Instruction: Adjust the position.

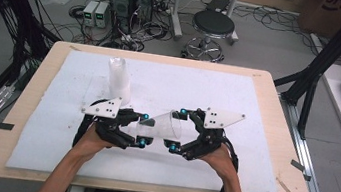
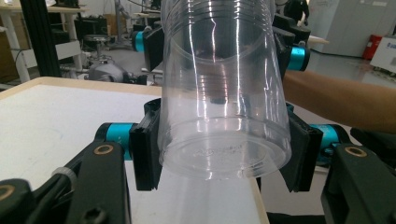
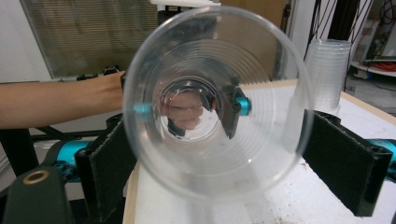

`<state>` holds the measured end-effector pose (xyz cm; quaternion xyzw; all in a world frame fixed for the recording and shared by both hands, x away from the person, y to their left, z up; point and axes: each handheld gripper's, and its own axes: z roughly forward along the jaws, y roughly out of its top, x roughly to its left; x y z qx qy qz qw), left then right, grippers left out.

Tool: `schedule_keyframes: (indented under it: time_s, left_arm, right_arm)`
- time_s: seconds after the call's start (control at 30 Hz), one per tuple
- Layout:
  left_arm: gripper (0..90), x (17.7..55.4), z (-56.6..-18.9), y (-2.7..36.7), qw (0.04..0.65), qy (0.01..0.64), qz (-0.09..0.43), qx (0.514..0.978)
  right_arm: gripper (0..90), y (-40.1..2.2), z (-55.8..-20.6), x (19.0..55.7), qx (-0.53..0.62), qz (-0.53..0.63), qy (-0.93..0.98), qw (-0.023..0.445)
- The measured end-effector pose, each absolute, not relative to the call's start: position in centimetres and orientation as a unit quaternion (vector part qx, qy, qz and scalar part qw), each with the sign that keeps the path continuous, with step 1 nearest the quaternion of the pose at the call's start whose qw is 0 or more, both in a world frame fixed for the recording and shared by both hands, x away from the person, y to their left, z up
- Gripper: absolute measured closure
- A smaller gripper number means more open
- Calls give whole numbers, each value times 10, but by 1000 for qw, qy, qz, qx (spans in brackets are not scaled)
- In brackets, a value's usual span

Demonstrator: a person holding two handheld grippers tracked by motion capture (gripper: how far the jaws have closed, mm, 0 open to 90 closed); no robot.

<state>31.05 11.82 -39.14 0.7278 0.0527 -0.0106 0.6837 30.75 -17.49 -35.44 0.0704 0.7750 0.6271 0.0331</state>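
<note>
Holding: a clear plastic cup (image 1: 162, 125) hangs on its side above the counter (image 1: 270, 90), between the two hand-held grippers.
Cup axis: it runs level from one hand to the other, narrow base toward the left hand-held gripper (image 1: 143, 130), wide mouth toward the right hand-held gripper (image 1: 178, 130).
Left hand-held gripper: its jaws are pressed onto the cup's base end, one pad on each side of the wall; in the left gripper view the cup (image 2: 224, 93) sits squeezed between them.
Right hand-held gripper: its jaws are spread on either side of the rim. In the right gripper view the open mouth (image 3: 215, 102) faces the camera, and the left-hand pad (image 3: 109, 168) seems to reach the rim while the other stands a little off it; I judge there is no firm pinch here.
Which hand is nearer: both are at the cup, but by my reading the left one alone carries it.
Other cups: a stack of clear cups (image 1: 119, 79) stands upright on the white mat (image 1: 53, 125), beyond the left hand and well apart from the held cup.
Next move, as a guess: either the right jaws close on the rim for a handover, or the cup goes back to the stack.
</note>
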Motion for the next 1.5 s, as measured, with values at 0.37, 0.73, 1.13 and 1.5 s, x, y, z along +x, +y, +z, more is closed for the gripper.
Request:
schedule_keyframes:
  time_s: [0.37,0.73,1.13,1.5]
  left_arm:
    - [418,311,-389,114,687,49,-10,725]
    - [418,310,-389,113,680,41,-13,732]
    - [19,309,-389,111,667,76,14,741]
    - [20,304,-393,122,643,103,62,756]
  right_arm:
    - [129,-168,-355,308,63,633,771,24]
    - [209,-163,-356,309,54,631,774,11]
    - [315,-164,-355,308,44,633,773,14]
    - [316,-171,-354,311,73,618,782,37]
